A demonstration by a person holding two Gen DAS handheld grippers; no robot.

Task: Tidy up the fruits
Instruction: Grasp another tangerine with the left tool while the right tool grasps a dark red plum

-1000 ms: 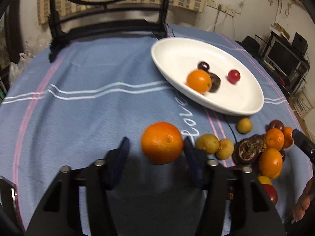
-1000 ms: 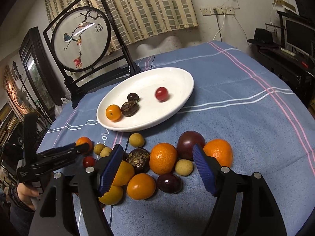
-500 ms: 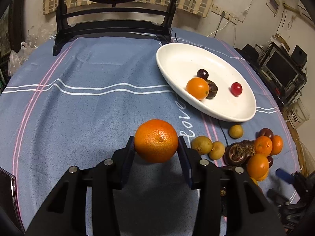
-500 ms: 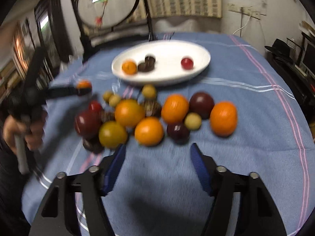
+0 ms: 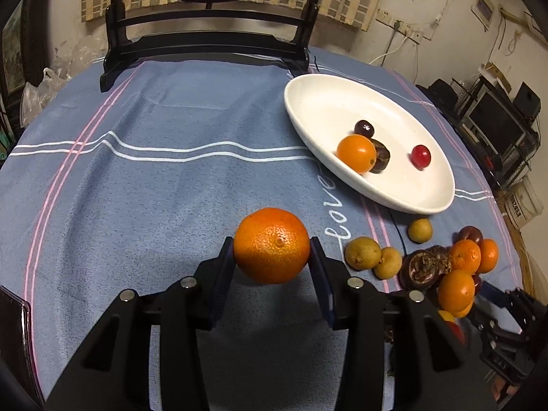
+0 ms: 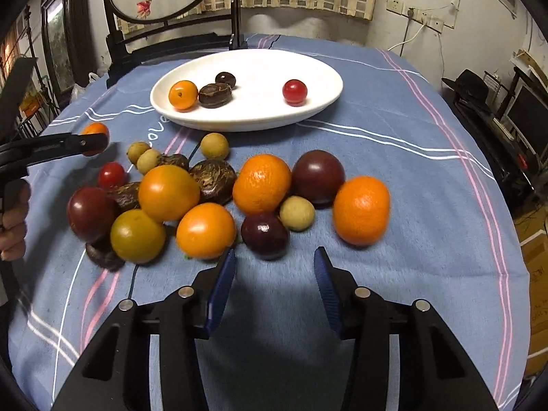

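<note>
Your left gripper [image 5: 272,257] clamps a large orange [image 5: 272,245] between its blue pads, one pad pressed to each side of the fruit, holding it above the blue striped tablecloth [image 5: 154,178]. The white oval plate [image 5: 308,102] lies beyond it and to the right, carrying a small orange fruit [image 5: 356,154], two dark brown fruits touching it and a red cherry tomato [image 5: 420,156] set apart from them.

Your right gripper [image 6: 275,267] hangs just short of the heap of loose fruit, its jaws having just been closing, yet nothing sits between them and the pads touch no fruit. A dark purple plum [image 6: 264,235] lies just ahead of the gap, with an orange-yellow tomato [image 6: 205,230] just beside the left pad's tip. Behind these lie a mandarin [image 6: 262,184], a larger purple plum [image 6: 318,181], a pale longan [image 6: 297,213] wedged between them, and another mandarin [image 6: 361,210] at the heap's right end. More tomatoes, wrinkled brown fruit and pale longans crowd the left side of the heap, all touching or nearly so.

At the left edge of the right wrist view, your hand [image 6: 13,226] grips the handle of the left gripper, with the large orange partly hidden behind its finger. A black wooden stand [image 5: 205,44] bearing a round embroidered screen sits at the table's far edge.
</note>
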